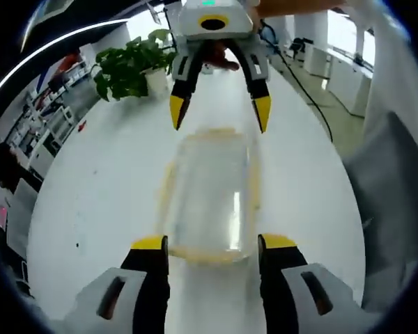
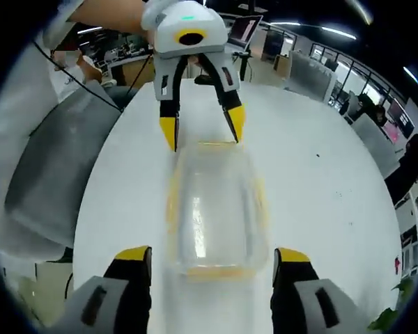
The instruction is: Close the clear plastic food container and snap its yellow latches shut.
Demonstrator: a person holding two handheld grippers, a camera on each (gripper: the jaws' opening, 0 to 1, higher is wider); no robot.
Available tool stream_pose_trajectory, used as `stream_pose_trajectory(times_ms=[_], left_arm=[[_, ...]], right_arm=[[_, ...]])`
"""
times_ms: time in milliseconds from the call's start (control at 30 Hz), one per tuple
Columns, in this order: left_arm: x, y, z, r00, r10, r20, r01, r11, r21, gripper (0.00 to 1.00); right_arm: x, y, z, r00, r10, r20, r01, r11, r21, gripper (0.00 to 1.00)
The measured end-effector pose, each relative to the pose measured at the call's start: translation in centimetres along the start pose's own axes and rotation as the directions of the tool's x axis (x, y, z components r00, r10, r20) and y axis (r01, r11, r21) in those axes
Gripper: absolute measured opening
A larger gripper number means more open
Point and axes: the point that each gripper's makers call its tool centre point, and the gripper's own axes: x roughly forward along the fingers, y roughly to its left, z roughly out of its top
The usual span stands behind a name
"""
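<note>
The clear plastic container [image 1: 209,195] lies lengthwise on the white table [image 1: 97,195], blurred, with pale yellow latches along its rim. Whether they are snapped shut is unclear. In the left gripper view my left gripper [image 1: 212,243] is open, its yellow-tipped jaws straddling the container's near end. Facing it, my right gripper [image 1: 219,111] is open just above the far end. In the right gripper view the same container [image 2: 216,209] runs from my open right gripper [image 2: 212,255] to my open left gripper [image 2: 202,129]. Neither holds anything.
A potted plant [image 1: 129,66] stands on the table beyond the container's far end and shows again as the plant [image 2: 397,313] at the lower right. A grey chair or cloth [image 1: 397,195] sits past the table's edge. Office desks and screens fill the background.
</note>
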Motion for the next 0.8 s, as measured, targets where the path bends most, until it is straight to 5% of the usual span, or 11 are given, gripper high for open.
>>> stream_pose_trajectory(times_ms=[367,533,600,800], left_arm=[[2.5,1.0,0.3,0.998,-0.027,-0.05,0.03,0.997,0.069,0.77],[3.7,0.4,-0.6,0.993,-0.07,-0.099,0.077,0.994,0.077,0.76],[3.8,0.5,-0.7,0.992,-0.052,-0.114,0.063,0.993,0.097,0.75],[3.5,0.6,-1.1,0.993,-0.049,-0.109,0.059,0.994,0.09,0.75]], right_arm=[[2.5,-0.4,0.0,0.999,0.01,-0.031,-0.01,1.0,-0.005,0.84],[3.8,-0.1,-0.7,0.995,0.025,-0.095,-0.029,0.999,-0.041,0.82],[3.8,-1.0,-0.8,0.994,-0.028,-0.109,0.02,0.997,-0.079,0.75],[4.0,-0.7,-0.4,0.994,-0.001,-0.105,-0.006,0.998,-0.065,0.74]])
